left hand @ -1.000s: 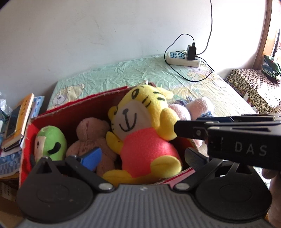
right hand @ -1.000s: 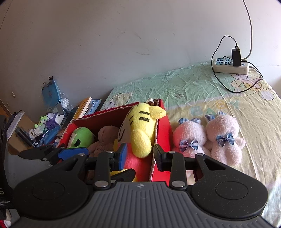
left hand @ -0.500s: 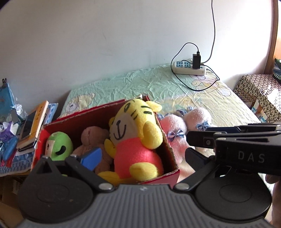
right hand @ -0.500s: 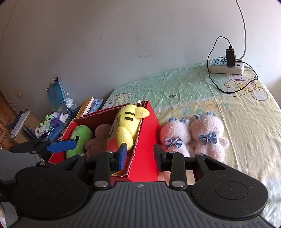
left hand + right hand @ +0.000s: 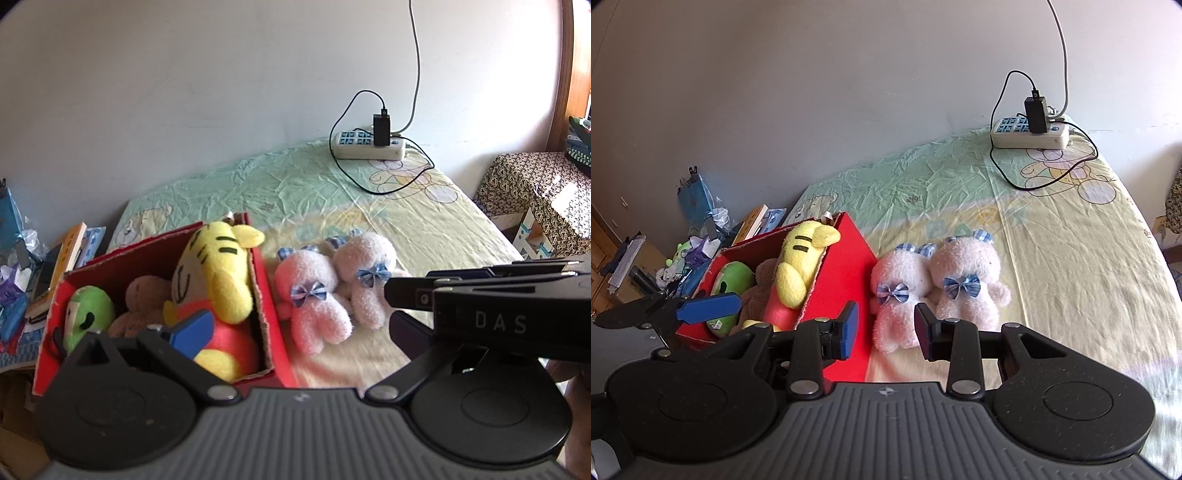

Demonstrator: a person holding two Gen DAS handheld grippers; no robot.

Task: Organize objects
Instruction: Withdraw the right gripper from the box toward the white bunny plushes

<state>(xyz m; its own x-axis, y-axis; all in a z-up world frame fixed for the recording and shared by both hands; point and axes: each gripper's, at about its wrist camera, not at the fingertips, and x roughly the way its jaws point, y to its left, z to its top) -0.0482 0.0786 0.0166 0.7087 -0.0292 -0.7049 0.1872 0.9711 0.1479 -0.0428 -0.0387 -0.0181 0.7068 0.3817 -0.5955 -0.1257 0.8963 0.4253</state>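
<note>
A red cardboard box sits on the bed and holds a yellow tiger plush, a brown bear and a green plush. Right of the box, two pink plush toys with blue bows lie side by side on the sheet. My left gripper stands wide open and empty, near the box's front right corner. My right gripper is narrowly open with nothing between its pads, just short of the left pink toy.
A white power strip with a black charger and trailing cables lies at the bed's far end by the wall. Books, bags and clutter crowd the left side. A patterned cloth-covered stand is at the right.
Both grippers have drawn back from the box and shifted right. The pink toys now sit in front of the right gripper, which earlier faced the box wall. The tiger stays in the box.
</note>
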